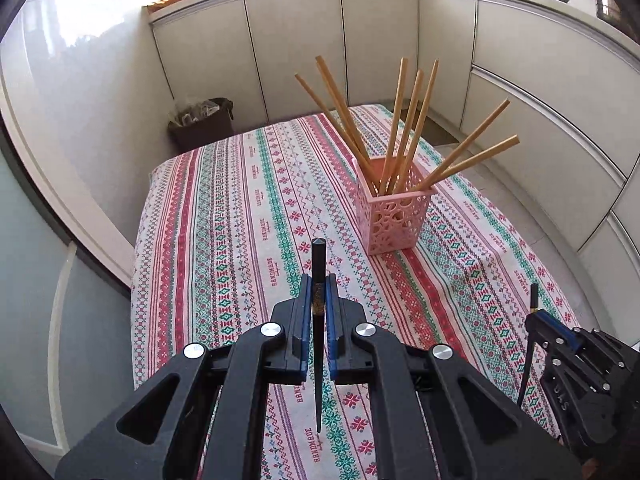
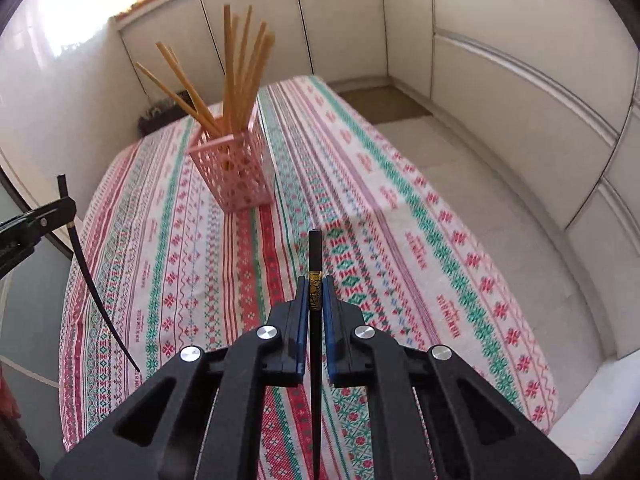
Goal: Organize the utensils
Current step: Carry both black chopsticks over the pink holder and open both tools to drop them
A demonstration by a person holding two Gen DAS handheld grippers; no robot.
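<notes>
A pink lattice holder stands on the patterned tablecloth and holds several wooden chopsticks. It also shows in the right wrist view, ahead and to the left. My left gripper is shut on a black chopstick, held upright above the cloth, short of the holder. My right gripper is shut on another black chopstick with a gold band. Each gripper shows at the edge of the other's view, the right gripper and the left gripper.
The table with the striped cloth stands in a kitchen corner, with white cabinets behind and to the right. A dark bin sits on the floor beyond the table's far left corner. The tiled floor lies to the right.
</notes>
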